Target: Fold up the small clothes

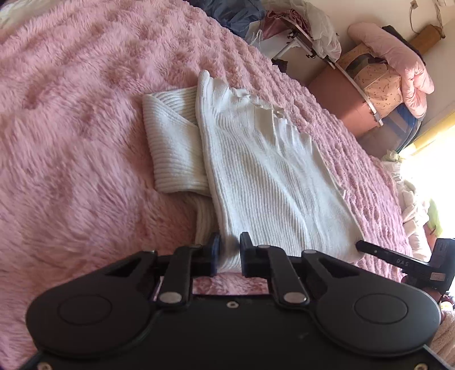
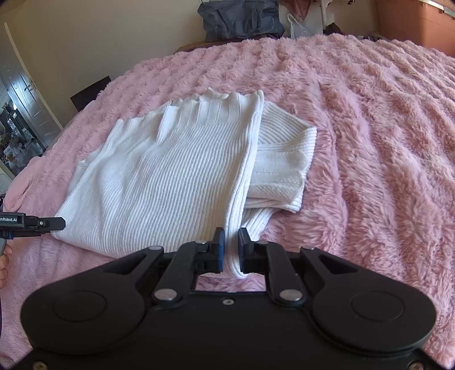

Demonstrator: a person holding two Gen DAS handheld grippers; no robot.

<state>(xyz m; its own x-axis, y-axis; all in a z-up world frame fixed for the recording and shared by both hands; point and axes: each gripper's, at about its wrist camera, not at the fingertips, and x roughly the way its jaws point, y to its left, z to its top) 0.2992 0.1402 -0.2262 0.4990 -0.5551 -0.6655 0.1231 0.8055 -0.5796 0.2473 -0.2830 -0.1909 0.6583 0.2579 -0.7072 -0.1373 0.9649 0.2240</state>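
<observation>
The white ribbed sweater [image 1: 256,170] lies partly folded on my pink fluffy blanket [image 1: 71,128], one sleeve [image 1: 170,142] tucked under the body. My left gripper [image 1: 229,250] pinches one near corner of the knit, my right gripper [image 2: 231,247] pinches the other. Beyond the bed sits a grey bag [image 2: 239,17].

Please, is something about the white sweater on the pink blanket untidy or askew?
Yes. On the white sweater, a folded sleeve sticks out past the long side edge, so the fold is uneven. The far ruffled hem lies wavy. Nothing looks damaged on the pink blanket.
</observation>
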